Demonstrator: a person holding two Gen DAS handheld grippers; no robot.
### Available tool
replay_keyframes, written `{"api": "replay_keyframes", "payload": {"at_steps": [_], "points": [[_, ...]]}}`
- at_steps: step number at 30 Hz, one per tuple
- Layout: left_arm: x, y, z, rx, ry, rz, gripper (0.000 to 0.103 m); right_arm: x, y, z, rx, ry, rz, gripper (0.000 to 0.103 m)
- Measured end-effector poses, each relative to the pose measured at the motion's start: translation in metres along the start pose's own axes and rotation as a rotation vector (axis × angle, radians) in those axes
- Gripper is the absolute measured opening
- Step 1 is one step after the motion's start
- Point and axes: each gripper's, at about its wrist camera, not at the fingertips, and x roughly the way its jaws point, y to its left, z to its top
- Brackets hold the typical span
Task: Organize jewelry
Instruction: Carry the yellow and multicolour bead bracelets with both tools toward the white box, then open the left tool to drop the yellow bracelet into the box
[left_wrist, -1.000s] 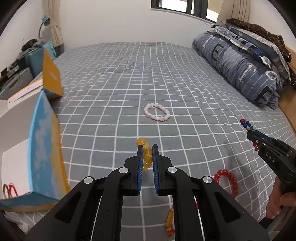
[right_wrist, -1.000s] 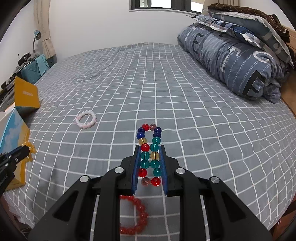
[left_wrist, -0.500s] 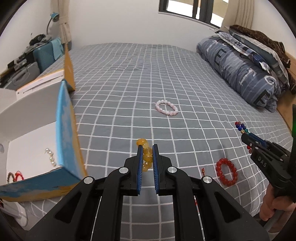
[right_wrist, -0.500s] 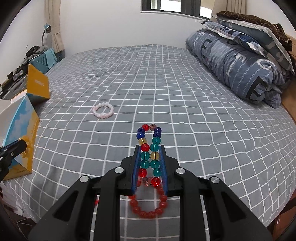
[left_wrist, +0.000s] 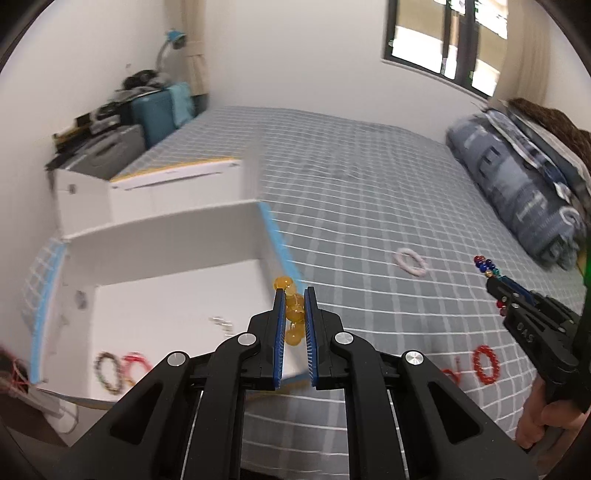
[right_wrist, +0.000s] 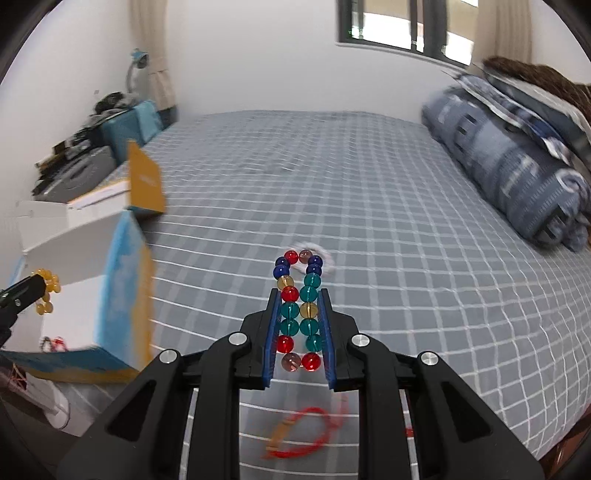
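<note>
Fingers (left_wrist: 279, 325) on amber bracelet (left_wrist: 291, 314) above white box (left_wrist: 177, 295) (bracelets (left_wrist: 122, 369) inside)

1. A bed (right_wrist: 369, 206) under a grey sheet with a white grid fills most of both views;
2. a rolled blue-grey duvet (right_wrist: 517, 177) printed with pale letters lies along the bed's right edge; a brown blanket (right_wrist: 535, 79) sits on top of it;
3. a dark-framed window (left_wrist: 443, 44) is set high in the white far wall; a beige curtain (right_wrist: 498, 29) hangs just beside it;
4. a teal suitcase (left_wrist: 155, 110) stands near the left wall, with a grey case (left_wrist: 107, 155) in front of it and dark clutter on top;
5. a blue-headed desk lamp (left_wrist: 171, 40) rises behind the suitcase, next to another curtain (left_wrist: 195, 48).
</note>
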Motion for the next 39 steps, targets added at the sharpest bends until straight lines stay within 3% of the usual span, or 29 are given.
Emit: {"api": "replay_keyframes", "payload": {"at_steps": [8, 12, 19, 24, 36, 39], "points": [[-0.004, 0.092, -0.004, -0.096, 0.038, 0.121, 0.009, 0.002, 0.114, 0.018, -0.113, -0.023, 0.119, 0.019], [0.001, 0.132, -0.008, -0.146, 0.058, 0.173, 0.009, 0.01, 0.171, 0.016, -0.179, -0.014, 0.166, 0.014], [0.022, 0.175, -0.023, -0.195, 0.128, 0.205, 0.009, 0.048, 0.23, 0.007, -0.238, 0.085, 0.217, 0.007], [0.04, 0.191, -0.028, -0.212, 0.165, 0.208, 0.009, 0.066, 0.242, -0.005, -0.241, 0.14, 0.23, 0.007], [0.056, 0.186, -0.025, -0.216, 0.198, 0.202, 0.011, 0.062, 0.218, 0.002, -0.255, 0.166, 0.236, 0.011], [0.055, 0.184, -0.025, -0.214, 0.195, 0.211, 0.012, 0.057, 0.219, -0.001, -0.264, 0.162, 0.25, 0.026]]}}
